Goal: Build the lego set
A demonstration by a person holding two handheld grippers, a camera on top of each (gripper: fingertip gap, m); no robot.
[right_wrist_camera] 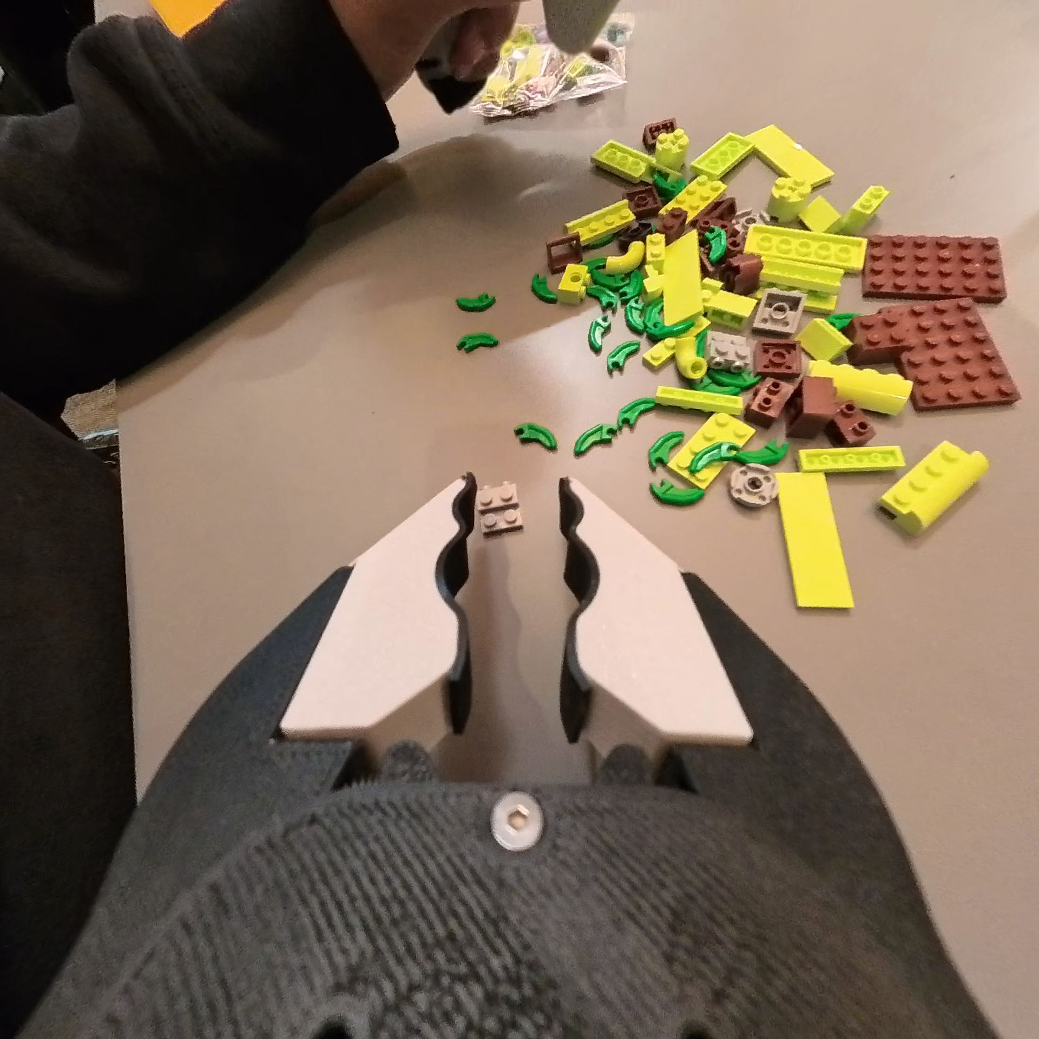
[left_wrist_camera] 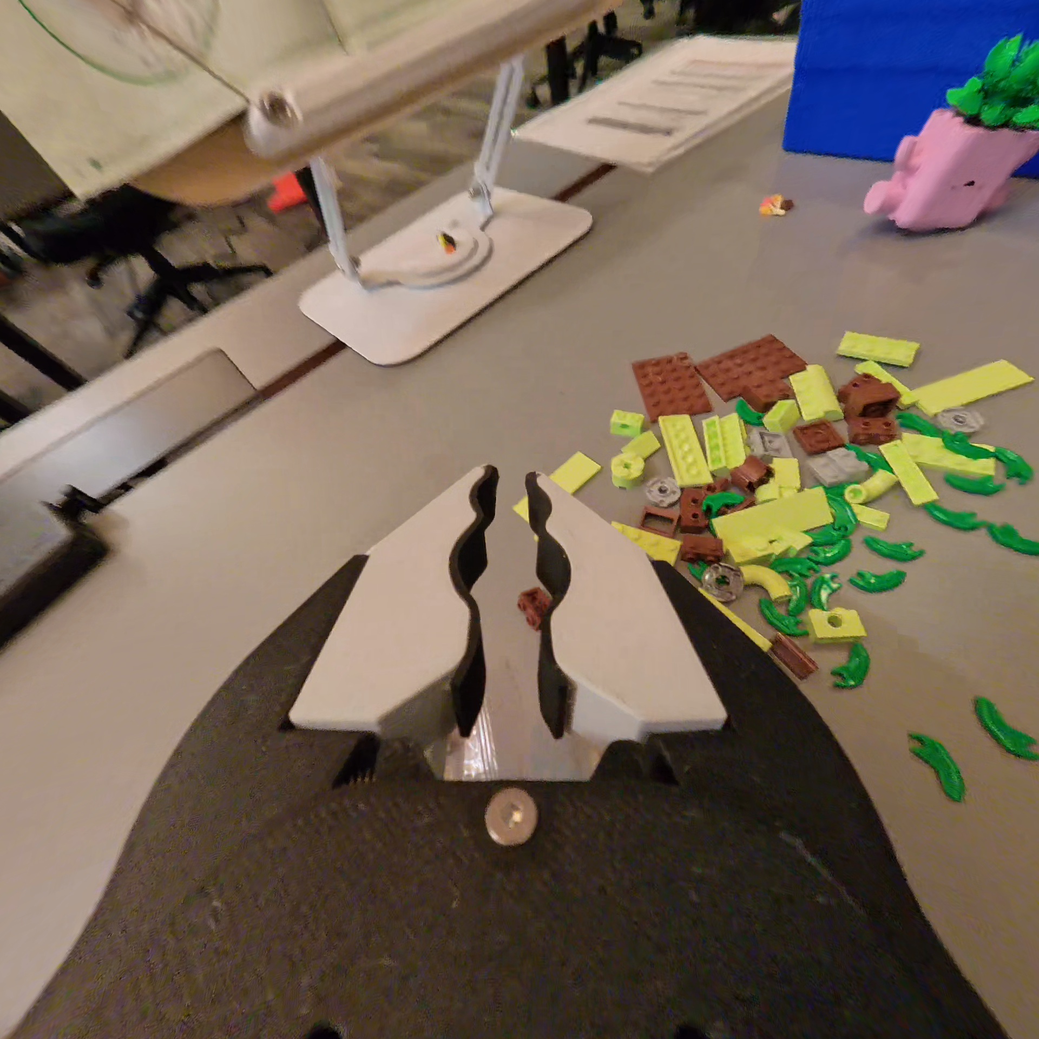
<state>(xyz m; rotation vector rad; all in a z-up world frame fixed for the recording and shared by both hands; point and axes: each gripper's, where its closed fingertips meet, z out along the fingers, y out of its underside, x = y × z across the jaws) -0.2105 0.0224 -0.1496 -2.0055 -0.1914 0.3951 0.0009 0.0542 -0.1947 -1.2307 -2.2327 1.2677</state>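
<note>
Here we see the right gripper (right_wrist_camera: pixel 513 488) with jaws apart over bare grey table (right_wrist_camera: pixel 315 427); a small grey plate (right_wrist_camera: pixel 500 510) lies between its tips, and the loose Lego pile (right_wrist_camera: pixel 776 315) sits just right. Only the left wrist view shows the left gripper (left_wrist_camera: pixel 511 478), its jaws narrowly apart around a small brown brick (left_wrist_camera: pixel 534 607), a white lamp base (left_wrist_camera: pixel 450 281) ahead.

Blurred lamp arm (left_wrist_camera: pixel 315 107), clear bag (right_wrist_camera: pixel 540 73) partly hidden, sleeve (right_wrist_camera: pixel 168 168) cropped
</note>
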